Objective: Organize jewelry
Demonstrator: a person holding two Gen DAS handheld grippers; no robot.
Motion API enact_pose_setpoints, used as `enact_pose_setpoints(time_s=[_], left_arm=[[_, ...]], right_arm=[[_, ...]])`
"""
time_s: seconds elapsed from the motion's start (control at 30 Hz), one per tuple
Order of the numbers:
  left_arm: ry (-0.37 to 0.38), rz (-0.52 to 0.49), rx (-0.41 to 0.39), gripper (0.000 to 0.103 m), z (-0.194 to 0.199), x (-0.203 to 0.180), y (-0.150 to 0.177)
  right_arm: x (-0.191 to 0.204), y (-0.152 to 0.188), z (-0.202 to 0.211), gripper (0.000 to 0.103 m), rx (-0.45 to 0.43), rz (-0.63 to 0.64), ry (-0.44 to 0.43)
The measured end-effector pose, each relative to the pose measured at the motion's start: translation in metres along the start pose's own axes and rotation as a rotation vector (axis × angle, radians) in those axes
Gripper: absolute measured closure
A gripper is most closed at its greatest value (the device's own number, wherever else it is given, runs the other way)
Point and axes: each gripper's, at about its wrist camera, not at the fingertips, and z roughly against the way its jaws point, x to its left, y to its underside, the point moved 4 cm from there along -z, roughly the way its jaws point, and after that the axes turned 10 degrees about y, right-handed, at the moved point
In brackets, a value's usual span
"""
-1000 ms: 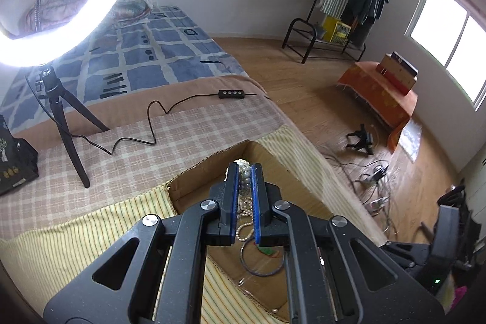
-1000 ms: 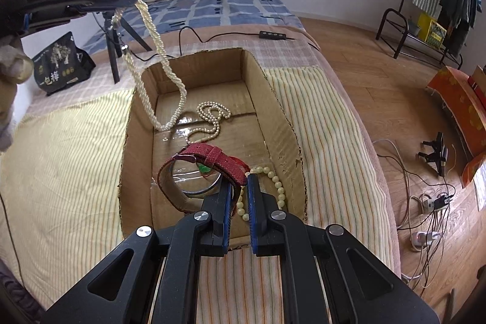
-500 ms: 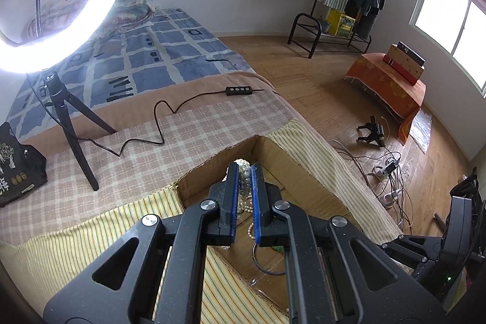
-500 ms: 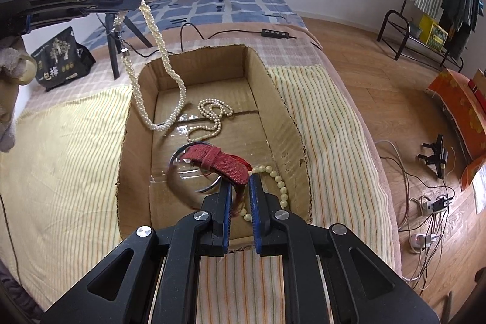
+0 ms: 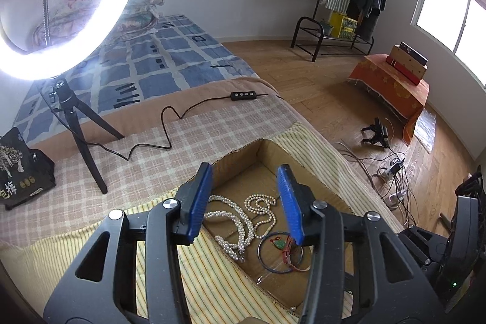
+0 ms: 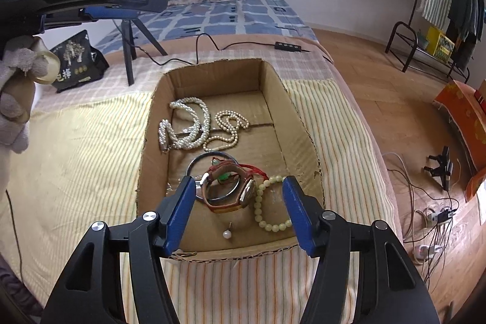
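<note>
A: How do the fingers stand?

B: Both grippers have just been opening. The left gripper (image 5: 244, 204) and right gripper (image 6: 238, 213) stand about half apart, gripping nothing.

A: What's in the box (image 6: 299, 123), mid-frame?

B: Two pearl necklaces (image 6: 188, 126) at the far end; nearer, one bangle (image 6: 194, 164), one watch (image 6: 234, 187), one bead bracelet (image 6: 261, 205), one loose pearl (image 6: 227, 233).

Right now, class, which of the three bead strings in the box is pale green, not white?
The bead bracelet nearest the right gripper: large pale green beads. The twisted pearl rope and thin pearl strand are white.
</note>
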Motion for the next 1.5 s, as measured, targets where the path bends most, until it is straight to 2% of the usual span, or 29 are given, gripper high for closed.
enact_pose_setpoints(time_s=[0.07, 0.1, 0.67, 1.1, 1.2, 1.33, 1.43, 1.5], left_arm=[[-0.008, 0.003, -0.009, 0.042, 0.005, 0.001, 0.001], [-0.011, 0.005, -0.015, 0.041, 0.008, 0.002, 0.001], [-0.027, 0.003, -0.086, 0.040, 0.080, -0.012, 0.012], [-0.059, -0.001, -0.197, 0.039, 0.173, -0.023, 0.041], [-0.069, -0.011, -0.231, 0.026, 0.199, -0.027, 0.053], [-0.097, -0.048, -0.267, 0.022, 0.231, -0.035, 0.072], [-0.110, -0.062, -0.289, 0.007, 0.249, -0.041, 0.087], [-0.121, -0.069, -0.306, 0.003, 0.260, -0.044, 0.098]], right_arm=[[0.001, -0.001, 0.003, 0.040, -0.009, 0.000, 0.007], [0.002, -0.002, 0.005, 0.039, -0.014, 0.001, 0.011], [0.013, -0.006, 0.066, 0.037, -0.126, 0.031, 0.098], [0.031, 0.002, 0.129, 0.033, -0.246, 0.037, 0.142], [0.035, 0.005, 0.141, 0.031, -0.275, 0.030, 0.161], [0.038, 0.010, 0.155, 0.029, -0.309, 0.007, 0.167], [0.039, 0.014, 0.162, 0.025, -0.334, -0.012, 0.180], [0.039, 0.016, 0.167, 0.021, -0.355, -0.023, 0.192]])
